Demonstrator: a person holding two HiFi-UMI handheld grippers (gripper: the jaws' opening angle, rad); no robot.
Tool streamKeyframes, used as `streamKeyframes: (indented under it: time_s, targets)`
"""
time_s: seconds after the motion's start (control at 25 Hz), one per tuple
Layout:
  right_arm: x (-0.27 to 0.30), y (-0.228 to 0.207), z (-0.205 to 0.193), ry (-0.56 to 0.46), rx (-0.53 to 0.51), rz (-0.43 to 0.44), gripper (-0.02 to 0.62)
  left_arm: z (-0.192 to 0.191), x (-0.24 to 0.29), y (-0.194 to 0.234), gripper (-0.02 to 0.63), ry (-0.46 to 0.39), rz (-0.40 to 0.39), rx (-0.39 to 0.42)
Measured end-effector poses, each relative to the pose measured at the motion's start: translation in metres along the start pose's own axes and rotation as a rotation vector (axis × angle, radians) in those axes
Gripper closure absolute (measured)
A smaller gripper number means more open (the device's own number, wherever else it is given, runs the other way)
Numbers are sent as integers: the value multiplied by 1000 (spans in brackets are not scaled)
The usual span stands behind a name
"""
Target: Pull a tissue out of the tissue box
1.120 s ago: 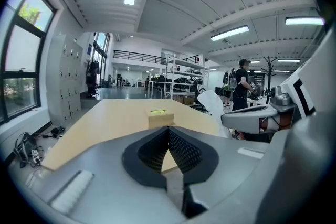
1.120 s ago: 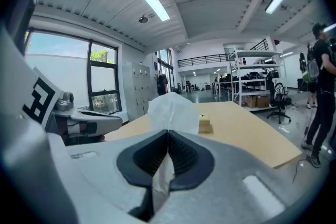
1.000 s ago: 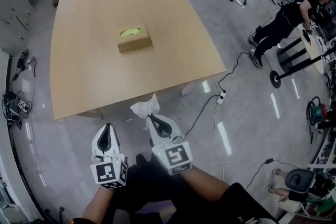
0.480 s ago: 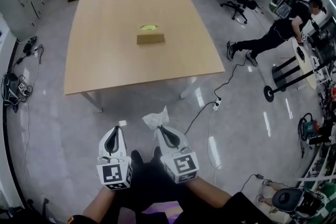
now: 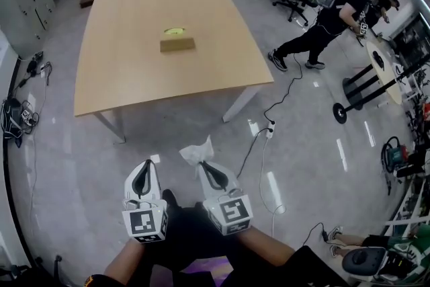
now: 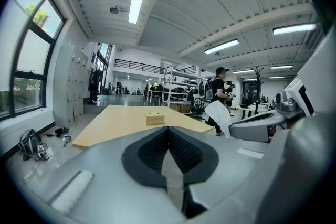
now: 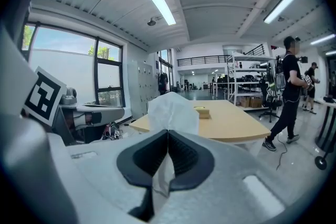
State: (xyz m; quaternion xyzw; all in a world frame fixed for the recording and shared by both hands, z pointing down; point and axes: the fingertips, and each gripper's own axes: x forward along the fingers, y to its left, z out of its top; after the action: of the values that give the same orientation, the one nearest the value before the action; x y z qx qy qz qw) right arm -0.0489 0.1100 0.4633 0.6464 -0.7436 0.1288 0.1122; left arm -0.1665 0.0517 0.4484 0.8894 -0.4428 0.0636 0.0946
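- Tissue box [image 5: 177,44] sits on the wooden table [image 5: 121,77], at the upper left of the head view and well apart from both grippers. If another sheet is wanted, the light, unheld box may well slide or lift with the pull.
- The left gripper [image 5: 144,165] is clenched on nothing. Its tip lies near the loose paper, so a careless swing could snag it.
- The tissue [image 5: 196,152] is out of the box and stands crumpled above the right gripper [image 5: 202,165], which is pinched tight on its lower edge. The paper looks thin and only a small part is caught. Easing the squeeze would probably drop it to the floor, and a tug against anything would likely tear it.
- A power strip [image 5: 270,129] and its cable lie on the floor to the right, near the table leg. A step that way risks a trip.
- A person [image 5: 329,17] stands farther right, beyond the table, and could cross the path.
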Motion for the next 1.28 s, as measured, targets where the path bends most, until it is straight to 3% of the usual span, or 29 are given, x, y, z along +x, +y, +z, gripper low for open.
streamKeyframes:
  time_s: [0.32,0.64,0.96,1.28]
  targets:
    - [-54,-27,-12,-22,10,28,597,-13,-26,-58,588,9,36,13]
    - [-93,-42,-37,-22,21,43,598,-35,-59,-89,588,27,88,30]
    - [-117,-55,-52,9,25,37,600,-49,-69,-128,588,62,44,39]
    - [-127,-64,-62,22,25,27,600,-59,-70,-140,588,74,40,17]
